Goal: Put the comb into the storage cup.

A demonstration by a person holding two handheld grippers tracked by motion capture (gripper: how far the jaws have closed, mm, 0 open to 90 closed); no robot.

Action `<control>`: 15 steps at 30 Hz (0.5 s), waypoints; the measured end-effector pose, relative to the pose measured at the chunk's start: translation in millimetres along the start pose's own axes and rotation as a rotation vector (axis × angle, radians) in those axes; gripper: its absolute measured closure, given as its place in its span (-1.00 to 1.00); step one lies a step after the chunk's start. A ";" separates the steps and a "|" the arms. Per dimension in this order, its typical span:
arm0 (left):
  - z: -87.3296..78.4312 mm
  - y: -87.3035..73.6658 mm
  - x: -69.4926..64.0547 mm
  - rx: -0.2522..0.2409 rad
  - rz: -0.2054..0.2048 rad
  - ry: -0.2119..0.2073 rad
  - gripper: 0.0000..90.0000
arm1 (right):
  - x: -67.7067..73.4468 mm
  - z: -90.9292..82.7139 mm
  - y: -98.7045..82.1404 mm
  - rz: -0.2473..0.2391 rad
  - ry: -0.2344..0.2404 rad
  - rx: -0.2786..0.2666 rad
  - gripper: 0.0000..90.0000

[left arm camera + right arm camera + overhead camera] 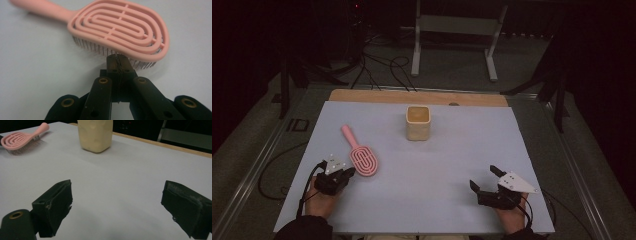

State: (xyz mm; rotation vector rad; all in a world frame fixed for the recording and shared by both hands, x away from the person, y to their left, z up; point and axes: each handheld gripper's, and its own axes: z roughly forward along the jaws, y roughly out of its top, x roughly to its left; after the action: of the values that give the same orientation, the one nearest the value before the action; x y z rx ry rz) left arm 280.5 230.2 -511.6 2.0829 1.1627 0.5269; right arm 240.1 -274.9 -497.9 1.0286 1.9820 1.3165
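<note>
A pink hairbrush (360, 154) lies bristles down on the white table top (437, 165), its handle pointing to the far left. My left gripper (348, 173) is shut, with nothing between its jaws, its tips right at the near edge of the brush head (120, 30); in the left gripper view the closed fingertips (118, 62) sit against the bristles. A cream square cup (418, 122) stands upright at the back centre. My right gripper (484, 177) rests at the near right, jaws wide open and empty, facing the cup (95, 135) and the brush (18, 141).
A wooden strip (417, 96) runs along the table's far edge. Beyond it are cables (382, 70) on the floor and a white metal stand (457, 30). Dark frame legs stand at both sides of the table.
</note>
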 end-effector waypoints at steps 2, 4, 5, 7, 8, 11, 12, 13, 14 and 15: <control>2.8 4.1 -3.8 0.003 0.012 0.000 1.00 | -0.1 0.1 0.0 0.000 -0.001 0.000 -0.78; 6.0 8.5 -7.3 0.007 0.022 -0.005 0.99 | -0.3 0.2 0.0 -0.001 -0.001 0.000 -0.78; 8.0 10.6 -8.9 0.007 0.028 -0.009 1.00 | -0.3 0.3 0.1 0.000 -0.001 0.000 -0.78; 12.9 14.5 -11.9 0.010 0.031 -0.017 0.99 | -0.5 0.4 0.0 -0.001 -0.004 0.000 -0.78; 15.6 16.4 -13.4 0.019 0.036 -0.017 0.99 | -0.5 0.4 0.0 0.001 -0.003 0.001 -0.78; 23.2 22.5 -17.6 0.031 0.049 -0.021 0.99 | -0.7 0.5 -0.1 0.001 -0.005 0.001 -0.78; 23.2 22.5 -17.6 0.031 0.049 -0.021 0.98 | -0.7 0.5 -0.1 0.001 -0.005 0.001 -0.78; 25.9 26.0 -19.0 0.036 0.058 -0.022 0.98 | -0.8 0.4 -0.1 0.001 -0.005 0.001 -0.78; 28.3 29.2 -20.5 0.041 0.062 -0.022 0.98 | -0.9 0.5 -0.1 0.002 -0.004 -0.001 -0.78; 30.2 32.0 -21.6 0.045 0.067 -0.021 0.98 | -0.9 0.6 -0.1 0.004 -0.004 0.000 -0.78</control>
State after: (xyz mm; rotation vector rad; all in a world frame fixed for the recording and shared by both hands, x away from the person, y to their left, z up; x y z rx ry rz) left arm 306.9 188.9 -509.3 2.1673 1.1058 0.5132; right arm 241.0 -275.4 -498.2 1.0355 1.9783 1.3155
